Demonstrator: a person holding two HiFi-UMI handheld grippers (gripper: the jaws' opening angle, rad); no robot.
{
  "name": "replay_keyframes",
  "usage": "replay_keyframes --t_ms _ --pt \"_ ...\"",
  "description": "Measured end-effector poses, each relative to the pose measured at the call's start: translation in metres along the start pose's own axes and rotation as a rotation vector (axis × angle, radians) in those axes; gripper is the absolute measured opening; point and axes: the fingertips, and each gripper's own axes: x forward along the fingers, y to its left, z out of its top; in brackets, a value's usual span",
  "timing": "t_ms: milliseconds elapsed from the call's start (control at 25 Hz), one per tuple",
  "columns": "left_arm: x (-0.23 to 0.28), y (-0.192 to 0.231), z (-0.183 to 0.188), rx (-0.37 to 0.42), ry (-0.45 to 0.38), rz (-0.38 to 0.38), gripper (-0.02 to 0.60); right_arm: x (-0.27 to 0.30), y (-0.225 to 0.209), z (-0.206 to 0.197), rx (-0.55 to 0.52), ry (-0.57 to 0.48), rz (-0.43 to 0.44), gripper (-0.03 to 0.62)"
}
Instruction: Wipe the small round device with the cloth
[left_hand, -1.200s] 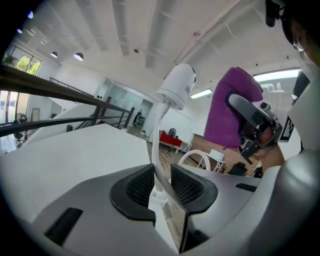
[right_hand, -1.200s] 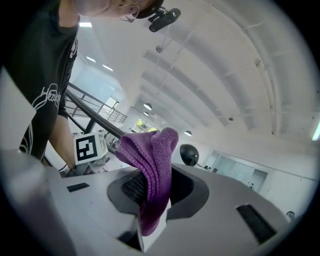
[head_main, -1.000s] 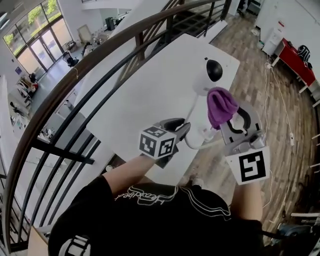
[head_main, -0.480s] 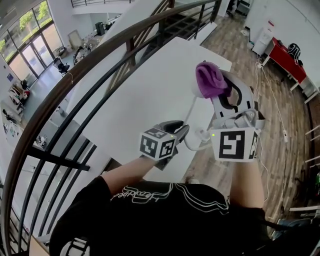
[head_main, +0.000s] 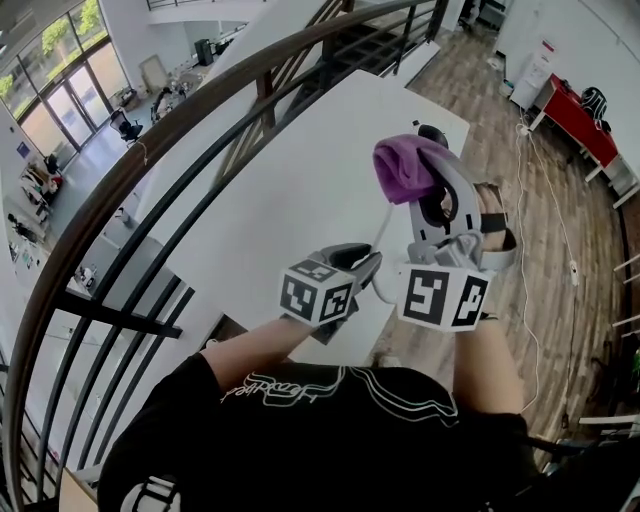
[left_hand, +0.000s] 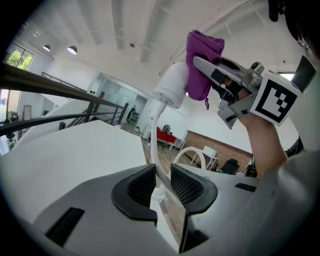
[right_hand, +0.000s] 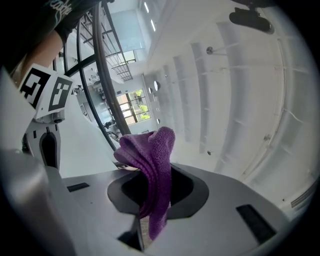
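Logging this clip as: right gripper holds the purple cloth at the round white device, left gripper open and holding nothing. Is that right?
Not quite. The left gripper is not empty: the left gripper view shows its jaws closed on the thin white stalk under the round white device. The rest stands: the right gripper holds the purple cloth at the device.

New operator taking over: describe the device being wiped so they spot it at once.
Start at the white table beside the black railing. Over its right side, a thin white stem rises out of the left tongs, which grip it. The device is the rounded white head topping that stem, the only thing the purple cloth is against.
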Motion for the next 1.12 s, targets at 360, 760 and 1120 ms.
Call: replay_keyframes --t_ms 360,760,1120 --pt "0.0 -0.002 0.001 -0.005 -0.01 -0.003 0.097 -0.001 0.031 -0.003 -0.031 0.01 0.042 0.061" --pt "-0.003 0.0 0.0 -0.005 -0.041 -0.025 0.091 0.002 0.07 -0.011 0.022 0.017 0.107 0.061" --pt "0.02 -0.002 -0.016 -0.018 -0.058 -0.045 0.091 -0.009 0.108 -0.044 0.088 0.037 0.176 0.061"
